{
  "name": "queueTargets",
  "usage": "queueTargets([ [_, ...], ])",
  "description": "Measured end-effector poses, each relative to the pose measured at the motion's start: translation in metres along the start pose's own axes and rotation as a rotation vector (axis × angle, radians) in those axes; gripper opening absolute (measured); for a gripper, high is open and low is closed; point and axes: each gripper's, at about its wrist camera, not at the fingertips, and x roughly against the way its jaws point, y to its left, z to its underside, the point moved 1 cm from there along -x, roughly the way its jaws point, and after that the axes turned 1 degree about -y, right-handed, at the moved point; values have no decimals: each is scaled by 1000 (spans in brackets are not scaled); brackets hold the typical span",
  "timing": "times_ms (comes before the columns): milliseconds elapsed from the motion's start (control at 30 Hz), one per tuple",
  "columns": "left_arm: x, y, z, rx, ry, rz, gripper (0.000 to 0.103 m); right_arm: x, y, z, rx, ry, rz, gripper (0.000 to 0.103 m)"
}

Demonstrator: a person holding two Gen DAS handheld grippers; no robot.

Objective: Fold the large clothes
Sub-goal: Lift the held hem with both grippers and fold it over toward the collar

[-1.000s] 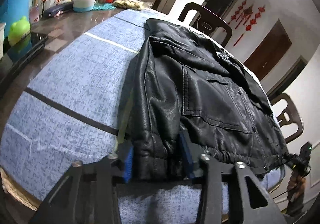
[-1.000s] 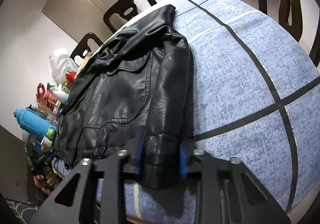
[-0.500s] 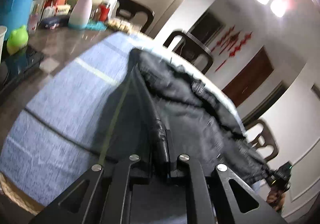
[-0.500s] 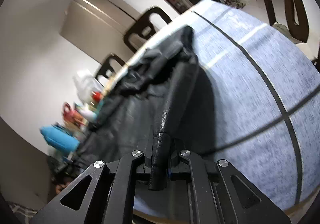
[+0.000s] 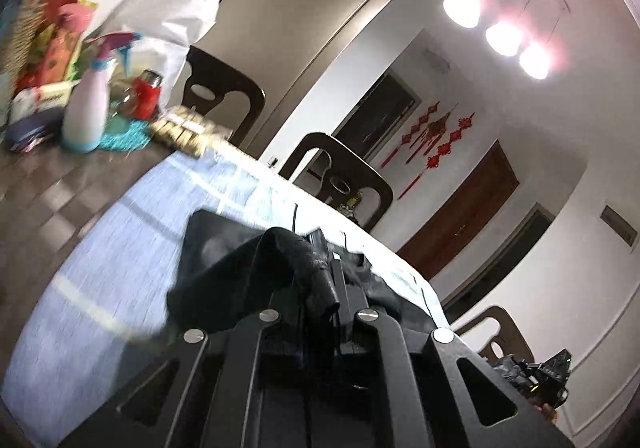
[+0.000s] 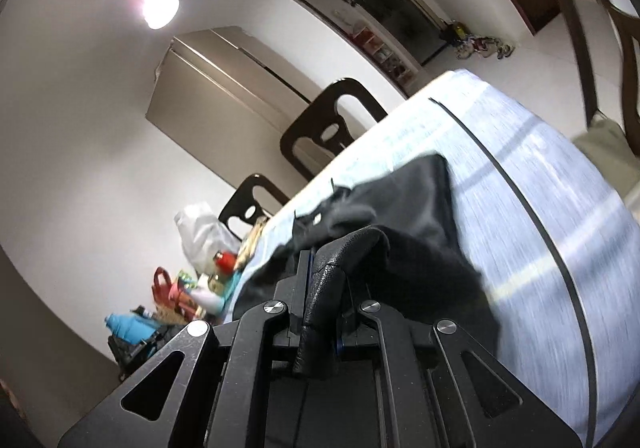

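Jacket: the black leather jacket (image 5: 240, 268) is the garment we are folding. Its near edge is raised off the table while the rest of it trails down onto the blue-grey tablecloth (image 5: 100, 248).
Left gripper: our left gripper (image 5: 334, 288) has its jaws drawn nearly together on a bunched fold of the jacket's leather — the pebbled black material stands pinched between the two fingers and bulges up just past them.
Right gripper: our right gripper (image 6: 324, 288) is likewise clamped tight on the jacket (image 6: 420, 215), with a strip of grained leather wedged between its fingers and hanging down a little at the near end.
Jacket's lie: in both wrist views we see dark fabric sloping away from the grip toward the cloth, the far part blurred, so we cannot tell how the collar or sleeves are arranged.
Tablecloth: it carries dark and pale stripes and covers the table under the jacket.
Table clutter: at the far end of the table we see a white spray bottle (image 5: 88, 107), a red jar (image 5: 146, 93) and a white plastic bag (image 5: 180, 15) — all well apart from the jacket.
Chairs: dark wooden chairs (image 5: 340, 175) stand just behind the table's far edge.
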Motion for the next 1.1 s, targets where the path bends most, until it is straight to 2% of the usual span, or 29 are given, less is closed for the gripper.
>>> queueTargets([
  [133, -64, 7, -30, 9, 38, -40, 9, -56, 0, -48, -21, 28, 22, 8],
  [367, -188, 46, -62, 44, 146, -167, 9, -165, -43, -109, -108, 108, 128, 9],
  [533, -266, 80, -51, 68, 262, -287, 9, -237, -89, -113, -177, 205, 247, 9],
  [633, -280, 93, -43, 95, 287, -305, 10, -260, -112, -105, -225, 241, 287, 9],
  [833, -266, 81, -54, 91, 256, -271, 12, -251, -105, -112, -233, 211, 252, 11],
  [900, -271, 78, -58, 93, 243, -289, 15, -250, -105, -117, -252, 185, 236, 11],
  [967, -288, 80, -58, 73, 273, -332, 18, -262, -110, -119, -254, 201, 283, 15],
  [1033, -299, 83, -56, 115, 331, -349, 27, -272, -117, -116, -273, 239, 336, 16],
  [1067, -295, 82, -58, 123, 328, -327, 37, -271, -115, -117, -273, 229, 333, 19],
  [1100, -288, 78, -61, 112, 300, -307, 53, -268, -110, -118, -260, 217, 317, 29],
])
